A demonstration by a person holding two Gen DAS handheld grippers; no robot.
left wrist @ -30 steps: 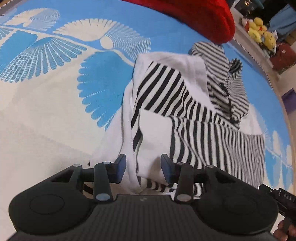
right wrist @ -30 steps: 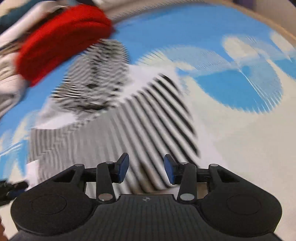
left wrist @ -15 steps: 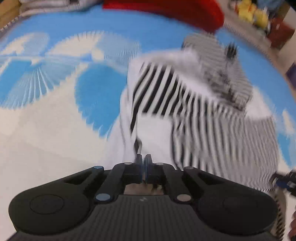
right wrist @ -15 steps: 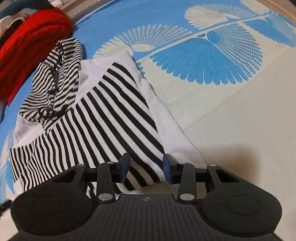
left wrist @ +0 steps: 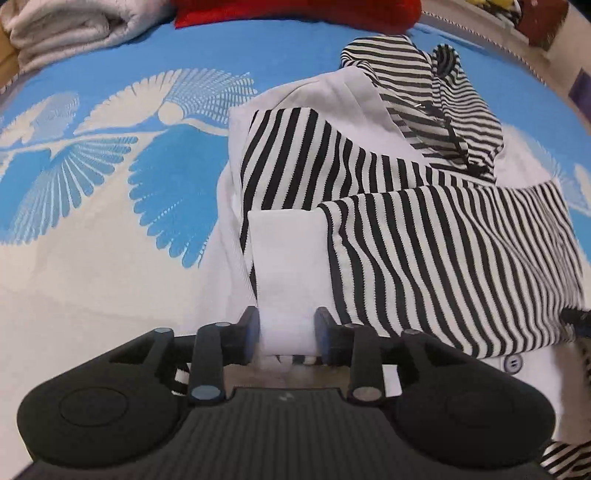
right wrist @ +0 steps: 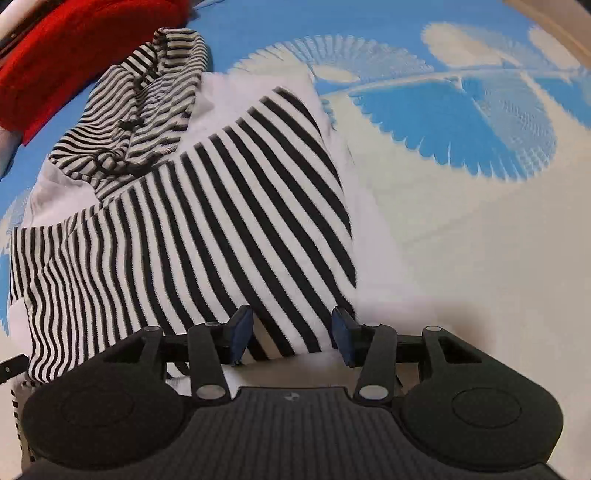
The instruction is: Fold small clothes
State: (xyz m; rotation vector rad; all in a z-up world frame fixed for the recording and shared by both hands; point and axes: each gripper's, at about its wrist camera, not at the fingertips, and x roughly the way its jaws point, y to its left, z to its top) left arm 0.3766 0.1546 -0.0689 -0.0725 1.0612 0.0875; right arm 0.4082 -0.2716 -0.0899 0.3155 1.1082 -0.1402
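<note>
The striped hoodie (left wrist: 424,229) lies part-folded on the blue and cream patterned bedspread (left wrist: 110,206), and everything here is placed from it. Its hood (left wrist: 436,110) sits bunched at the far end, nearest the red garment (left wrist: 295,11) at the top edge, with a pale folded blanket (left wrist: 66,29) well off to the hood's far left. Down at the near hem, the left gripper (left wrist: 287,336) has a white cuff (left wrist: 288,266) of the sleeve running straight between its blue pads (left wrist: 252,334); the jaws are opening, the pads standing at the cuff's two edges, and whether they press on the cloth cannot be told. A small white button (left wrist: 513,363) shows at the hoodie's near right corner. From the other side, the hoodie (right wrist: 192,236) spreads its wide and narrow stripes up and to the left, and the right gripper (right wrist: 291,338) hovers over the broad-striped near edge, jaws opening, cloth lying in the gap but both pads (right wrist: 242,334) standing clear of it. The cream of the bedspread (right wrist: 461,266) runs bare to the hoodie's right.
</note>
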